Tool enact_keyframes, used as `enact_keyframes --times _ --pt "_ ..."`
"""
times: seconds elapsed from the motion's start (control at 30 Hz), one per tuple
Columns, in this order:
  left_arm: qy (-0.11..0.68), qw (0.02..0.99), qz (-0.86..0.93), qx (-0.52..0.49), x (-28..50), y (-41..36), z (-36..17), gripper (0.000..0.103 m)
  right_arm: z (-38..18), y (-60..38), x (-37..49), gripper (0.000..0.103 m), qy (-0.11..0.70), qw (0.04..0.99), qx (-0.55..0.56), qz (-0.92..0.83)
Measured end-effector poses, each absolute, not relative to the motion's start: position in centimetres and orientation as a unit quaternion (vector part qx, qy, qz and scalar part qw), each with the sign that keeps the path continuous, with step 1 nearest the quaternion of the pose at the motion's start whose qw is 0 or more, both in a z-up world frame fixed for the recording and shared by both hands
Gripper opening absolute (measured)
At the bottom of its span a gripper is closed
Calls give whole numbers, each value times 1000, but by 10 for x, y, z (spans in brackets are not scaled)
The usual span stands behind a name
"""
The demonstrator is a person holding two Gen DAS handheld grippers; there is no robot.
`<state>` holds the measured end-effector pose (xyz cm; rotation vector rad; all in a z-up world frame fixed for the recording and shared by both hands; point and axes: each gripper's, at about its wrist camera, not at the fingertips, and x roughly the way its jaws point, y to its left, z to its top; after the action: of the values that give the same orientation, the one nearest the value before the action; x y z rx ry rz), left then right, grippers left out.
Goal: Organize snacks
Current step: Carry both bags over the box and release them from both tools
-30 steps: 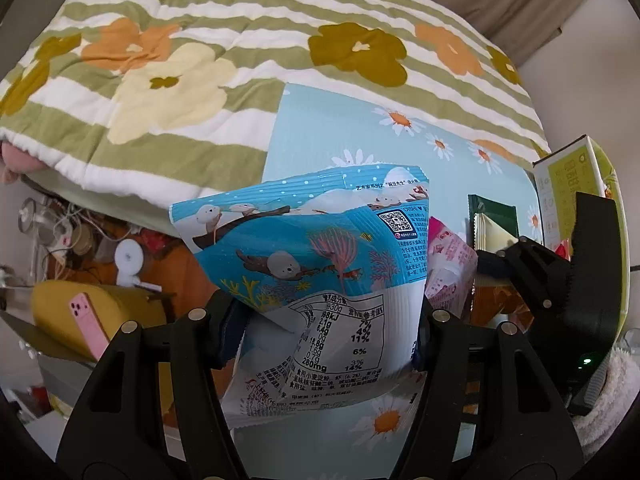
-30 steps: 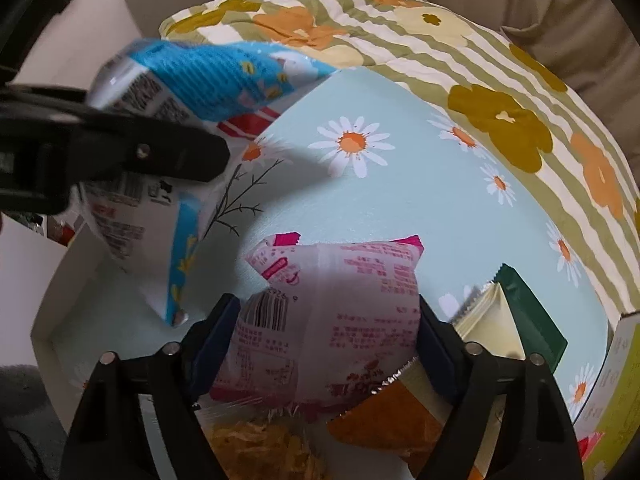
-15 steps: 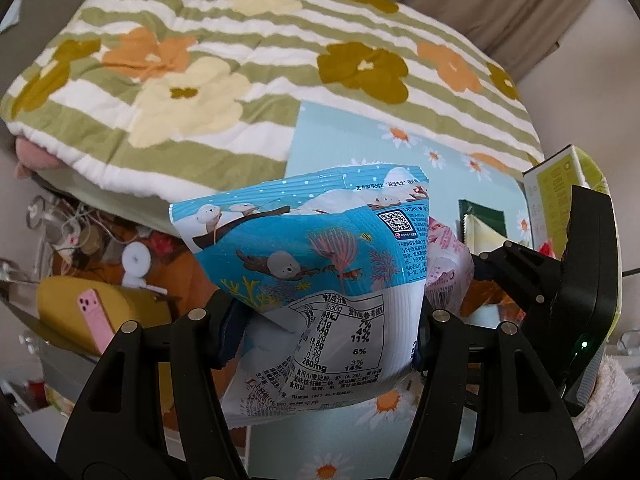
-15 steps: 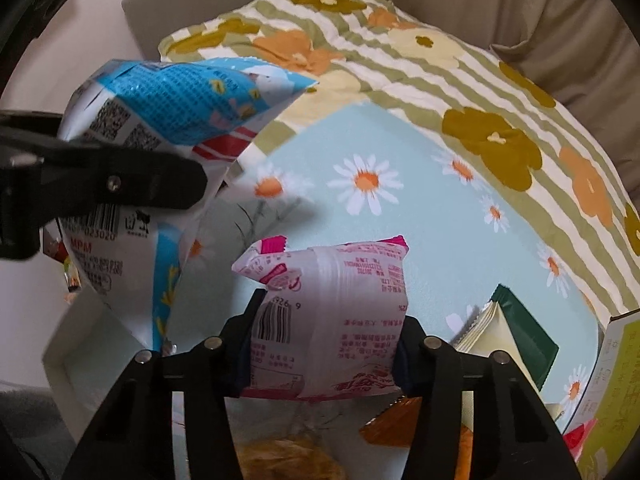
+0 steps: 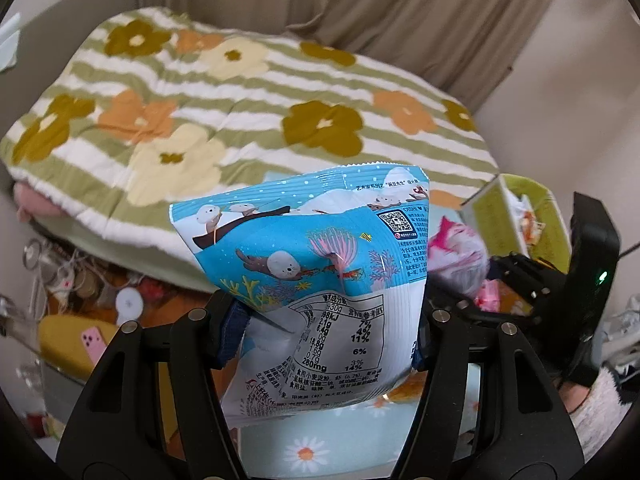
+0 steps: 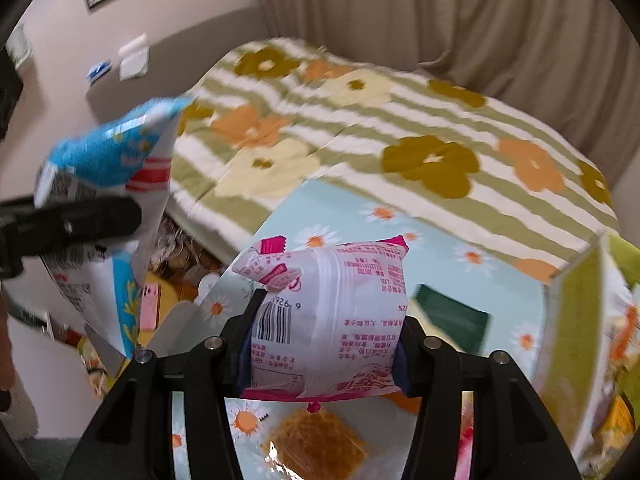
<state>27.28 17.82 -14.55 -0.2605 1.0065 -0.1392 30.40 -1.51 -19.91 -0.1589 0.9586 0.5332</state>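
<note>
Bedroom: green-striped floral quilt (image 5: 248, 120) before beige curtains (image 6: 460, 20), daisy-print blue cloth (image 6: 344, 216) below. Left gripper (image 5: 328, 340) clamps the blue snack bag (image 5: 320, 264), held clear above the cloth. Right gripper (image 6: 324, 352) clamps the pink-and-white snack packet (image 6: 332, 300), also raised. Green sachet (image 6: 452, 316) lies on the cloth.

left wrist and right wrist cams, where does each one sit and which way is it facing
Left wrist: on the left claw, tilted down toward the floral quilt; its fingers pinch a blue snack bag; the right claw shows.
Right wrist: on the right claw, facing the same quilt; it pinches a pink snack packet.
Shared: quilt, curtain, both packets, daisy-print sheet.
</note>
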Motion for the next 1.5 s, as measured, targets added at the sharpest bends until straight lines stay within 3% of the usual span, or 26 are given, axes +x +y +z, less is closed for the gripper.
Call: enact_keyframes --times 0.3,0.53,0.83,1.1,1.2,1.27,1.5 --pt "454 879 -118 -87 278 100 -109 59 -134 -113 295 49 410 891 -24 191" --pt "438 883 -147 -79 291 -7 -95 59 -100 -220 285 49 386 910 -3 152" --pt "470 860 -184 -73 315 -157 -122 59 -111 -340 287 49 409 904 2 126" --pt "514 834 -197 -46 319 -232 -163 59 -139 -391 294 49 445 885 36 135" --pt "530 822 -206 -26 322 -246 -172 69 -143 -398 295 49 448 882 53 134" --pt "531 823 -202 -11 321 -251 -173 103 -145 -402 293 49 448 882 63 134" --pt "522 829 -198 5 315 -242 -162 102 -147 -406 288 49 448 881 77 133"
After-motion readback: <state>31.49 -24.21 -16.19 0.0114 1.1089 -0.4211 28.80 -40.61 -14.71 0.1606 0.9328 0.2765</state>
